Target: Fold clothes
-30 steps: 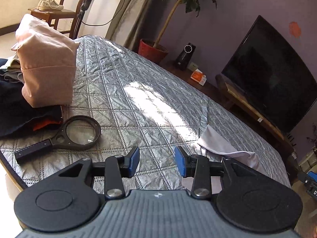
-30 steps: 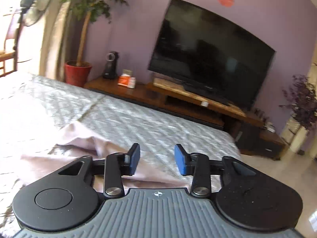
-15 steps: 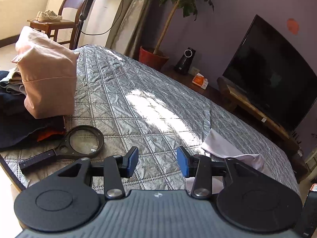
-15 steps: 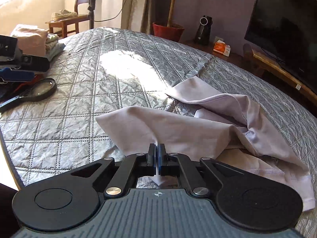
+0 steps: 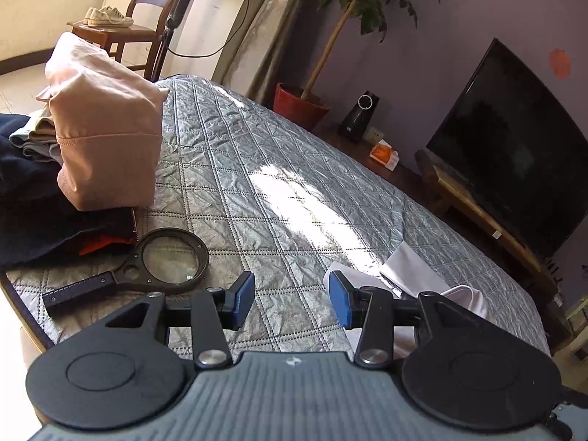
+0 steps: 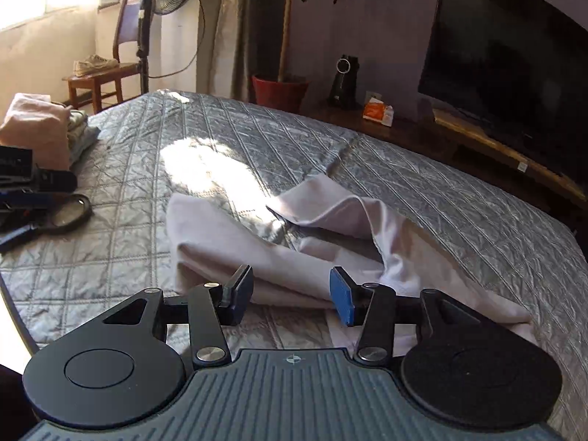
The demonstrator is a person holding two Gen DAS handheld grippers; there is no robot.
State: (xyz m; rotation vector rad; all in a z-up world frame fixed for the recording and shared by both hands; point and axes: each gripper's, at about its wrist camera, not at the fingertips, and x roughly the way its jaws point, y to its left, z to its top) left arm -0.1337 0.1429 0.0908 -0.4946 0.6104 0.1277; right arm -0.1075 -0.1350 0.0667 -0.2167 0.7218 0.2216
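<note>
A pale lilac garment (image 6: 294,257) lies crumpled and partly folded over on the grey quilted bed (image 6: 220,136). My right gripper (image 6: 290,296) hovers low at its near edge; its jaws are opening, and the cloth's fold lies just beyond the blue pads (image 6: 341,301), which do not press it. In the left wrist view the garment (image 5: 408,272) shows at the right, behind the right finger. My left gripper (image 5: 290,303) is open above bare quilt (image 5: 257,183) with nothing between its fingers. It also shows at the left edge of the right wrist view, left gripper (image 6: 22,183).
A stack of folded clothes (image 5: 106,139) topped by a pink piece sits at the bed's left. A magnifying glass (image 5: 165,257) lies in front of it. Beyond the bed stand a television (image 5: 514,147), a potted plant (image 5: 301,103), a fan and a chair with shoes.
Half a second ago my right gripper was shut on a fold of the garment; now its jaws stand apart and the cloth lies on the bed. The left view has hardly shifted.
</note>
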